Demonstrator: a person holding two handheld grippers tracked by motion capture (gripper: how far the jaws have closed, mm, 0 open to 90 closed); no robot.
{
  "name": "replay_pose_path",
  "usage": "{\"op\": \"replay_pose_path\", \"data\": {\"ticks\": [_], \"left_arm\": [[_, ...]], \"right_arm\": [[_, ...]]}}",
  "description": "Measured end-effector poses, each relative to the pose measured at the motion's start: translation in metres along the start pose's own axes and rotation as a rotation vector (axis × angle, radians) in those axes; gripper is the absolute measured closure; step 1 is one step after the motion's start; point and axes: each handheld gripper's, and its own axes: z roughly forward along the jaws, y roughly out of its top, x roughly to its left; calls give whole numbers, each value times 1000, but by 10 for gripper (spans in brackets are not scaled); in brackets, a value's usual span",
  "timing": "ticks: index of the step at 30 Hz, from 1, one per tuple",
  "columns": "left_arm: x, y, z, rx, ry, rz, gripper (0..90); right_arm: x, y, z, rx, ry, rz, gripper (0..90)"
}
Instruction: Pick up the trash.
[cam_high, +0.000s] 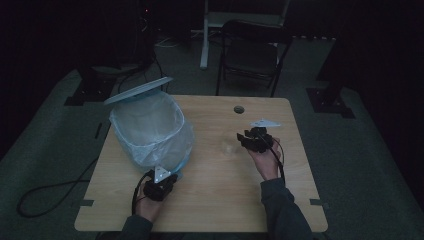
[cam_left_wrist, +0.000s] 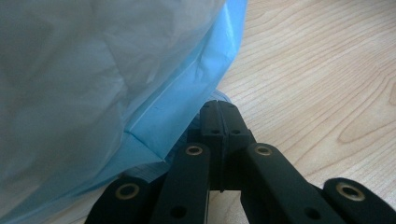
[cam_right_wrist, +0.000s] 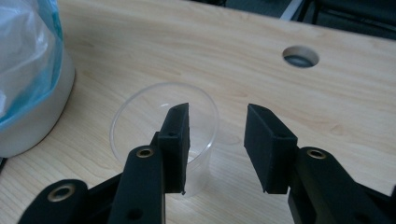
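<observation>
Standing on a light wooden table (cam_high: 215, 200), upright, near its middle: a clear plastic cup (cam_high: 228, 148), faint in the dim high view. Seen much better in the right gripper view, same cup (cam_right_wrist: 140, 109), round open rim up, transparent wall, just ahead of the jaws. Held by the person's right hand (cam_high: 266, 161), the right gripper (cam_high: 243, 140) close beside the cup, on its right side. Jaws of this gripper (cam_right_wrist: 217, 140) wide apart, nothing between them; one jaw reaching over the rim of the cup and in front of its wall, the other jaw outside, over bare wood. Touching or not, cannot tell.

Placed at the left part of the table: a white bin (cam_high: 150, 135) lined with a pale blue plastic bag (cam_high: 182, 145), mouth open, grey lid (cam_high: 137, 90) tilted up behind it. Same bin's white wall (cam_right_wrist: 32, 116) at the left edge of the right gripper view, well apart from the cup.

Resting low at the front foot of the bin, held by the left hand (cam_high: 148, 207): the left gripper (cam_high: 169, 175). Jaws pressed together, tips (cam_left_wrist: 219, 116) against the lower fold of the blue bag (cam_left_wrist: 187, 93). Pinching the film or only touching it, not possible to tell.

Also visible: a round hole (cam_right_wrist: 300, 56) in the tabletop beyond the cup, and a dark folding chair (cam_high: 252, 52) behind the table.
</observation>
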Motion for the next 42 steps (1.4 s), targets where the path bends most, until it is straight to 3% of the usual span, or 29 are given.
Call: {"op": "replay_pose_path", "data": {"ticks": [6, 16, 20, 23, 30, 42], "left_arm": [[0, 0, 0, 0, 0, -2, 900], [-1, 0, 0, -3, 1, -6, 900], [0, 0, 0, -2, 0, -5, 900], [0, 0, 0, -1, 0, -6, 900], [0, 0, 0, -2, 0, -5, 900], [0, 0, 0, -2, -1, -5, 900]], "right_arm": [[-4, -10, 6, 41, 35, 14, 591], [-5, -31, -2, 82, 107, -3, 736], [-3, -40, -4, 108, 117, -25, 840], [-2, -45, -5, 122, 123, -40, 860], [-2, -48, -11, 97, 114, -58, 864], [-3, -33, -25, 40, 91, -58, 865]]}}
